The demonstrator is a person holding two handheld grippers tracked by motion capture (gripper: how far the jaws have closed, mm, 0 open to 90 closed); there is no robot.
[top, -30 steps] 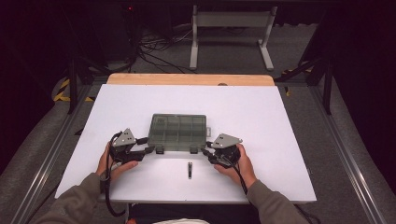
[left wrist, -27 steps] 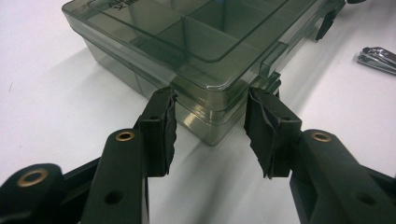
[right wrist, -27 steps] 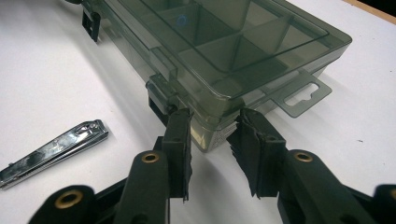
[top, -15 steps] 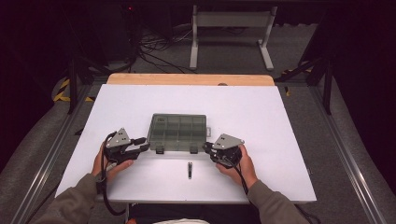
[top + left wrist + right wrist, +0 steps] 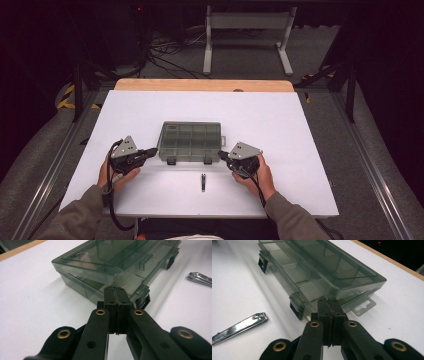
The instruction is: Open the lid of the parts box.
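A smoky transparent compartment box (image 5: 190, 141) lies closed on the white table (image 5: 300, 130), with two dark latches on its near edge. My left gripper (image 5: 154, 151) rests at the box's near left corner. Its jaws have just been closing and stand shut with nothing between them; in the left gripper view the left gripper (image 5: 116, 290) has its tips right at the box (image 5: 112, 260) corner, under the lid's edge. My right gripper (image 5: 222, 155) sits at the near right corner, also just closed and empty, and the right gripper (image 5: 329, 301) nearly touches the box (image 5: 319, 262).
A metal nail clipper (image 5: 203, 182) lies on the table in front of the box, between the two hands; the clipper (image 5: 200, 278) (image 5: 239, 327) is apart from both grippers. A wooden strip (image 5: 200, 85) borders the table's far edge.
The jaws of both grippers have come together. Both hands stay almost where they were beside the box, and the box and clipper have not moved.
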